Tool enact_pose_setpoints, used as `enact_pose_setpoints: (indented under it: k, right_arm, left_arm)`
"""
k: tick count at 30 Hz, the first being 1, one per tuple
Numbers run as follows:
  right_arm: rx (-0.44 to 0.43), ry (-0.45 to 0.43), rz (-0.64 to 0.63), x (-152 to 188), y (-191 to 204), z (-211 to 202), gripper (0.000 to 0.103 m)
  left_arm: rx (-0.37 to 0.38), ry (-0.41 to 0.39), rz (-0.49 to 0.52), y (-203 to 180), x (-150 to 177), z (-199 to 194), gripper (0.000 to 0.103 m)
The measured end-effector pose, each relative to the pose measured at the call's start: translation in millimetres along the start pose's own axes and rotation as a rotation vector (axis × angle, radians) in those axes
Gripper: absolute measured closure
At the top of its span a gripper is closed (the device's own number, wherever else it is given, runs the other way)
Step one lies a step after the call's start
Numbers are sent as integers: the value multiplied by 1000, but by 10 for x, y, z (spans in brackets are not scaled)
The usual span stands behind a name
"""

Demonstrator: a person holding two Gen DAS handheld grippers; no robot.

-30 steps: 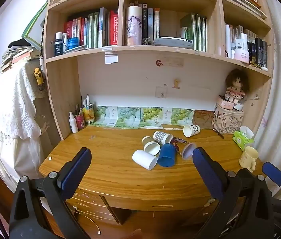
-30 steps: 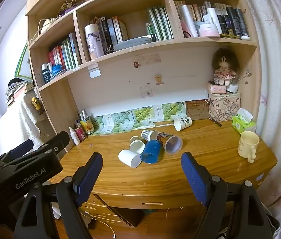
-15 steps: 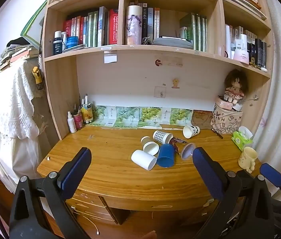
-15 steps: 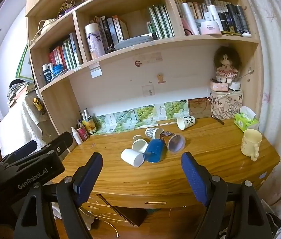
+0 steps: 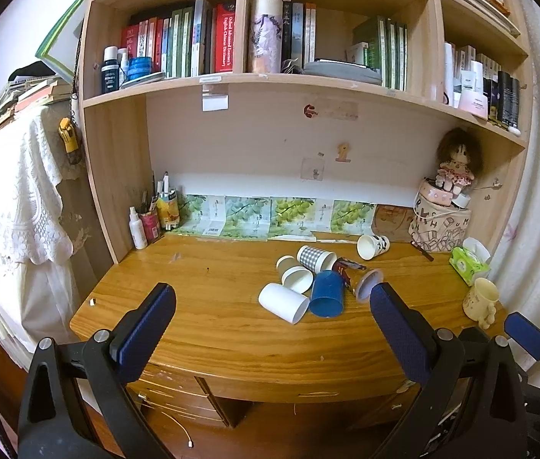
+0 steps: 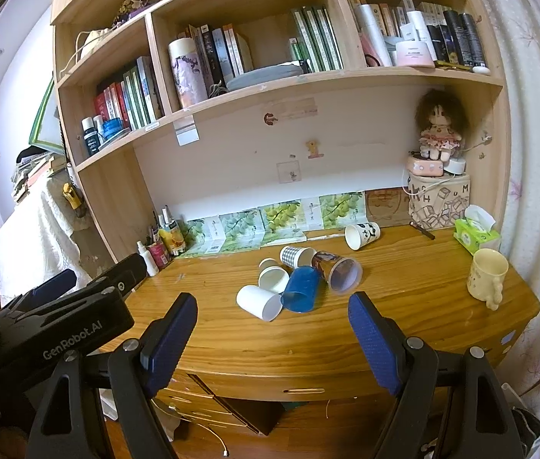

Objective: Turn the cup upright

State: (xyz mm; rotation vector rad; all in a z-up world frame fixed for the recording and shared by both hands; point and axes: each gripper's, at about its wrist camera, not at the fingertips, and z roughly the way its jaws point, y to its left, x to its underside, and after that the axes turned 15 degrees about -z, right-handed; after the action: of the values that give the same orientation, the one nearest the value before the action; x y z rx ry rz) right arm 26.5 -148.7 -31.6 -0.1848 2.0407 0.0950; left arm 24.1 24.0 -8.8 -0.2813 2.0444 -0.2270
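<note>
Nothing flipped yet, by the look of it: every paper cup on the desk (image 5: 201, 329) lies on its side. Left tongs (image 5: 272, 308) stand wide apart, empty, short of the desk's front edge. Right tongs (image 6: 273, 315) likewise spread and holding nothing, level with the left pair.

Ahead of both, past the front edge, sits the huddle of tipped cups. The white cup (image 5: 283, 302) lies nearest, mouth toward the tongs, touching the blue cup (image 5: 327, 293) just to its right. Behind them are 2 more white cups, a checked cup (image 6: 296, 256) and a clear cup (image 6: 340, 269), packed together. A panda cup (image 6: 361, 234) lies alone farther back, near the wall.

The mug (image 6: 486, 280) stands upright, well off to the right, near the desk's edge.

Room, as I judge it: bare wood between the tongs and the huddle, and a broad open stretch left of the cups for setting one upright. The cluster itself is tight; lifting one may nudge its neighbours.
</note>
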Motion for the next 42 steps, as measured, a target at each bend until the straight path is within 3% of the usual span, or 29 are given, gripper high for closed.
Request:
enact_pose_setpoints:
  k: [12, 22, 32, 42]
  right_arm:
    - [28, 41, 52, 20, 189, 195, 21]
    - [29, 101, 76, 13, 285, 416, 21]
    - [-23, 196, 112, -42, 174, 876, 21]
    - [-107, 248, 173, -189, -108, 1531, 21]
  left_arm:
    - [17, 79, 36, 219, -73, 269, 1]
    - [-1, 180, -2, 370, -138, 607, 1]
    - [-52, 307, -15, 379, -171, 1109, 1]
    - [-74, 379, 52, 227, -349, 1669, 1]
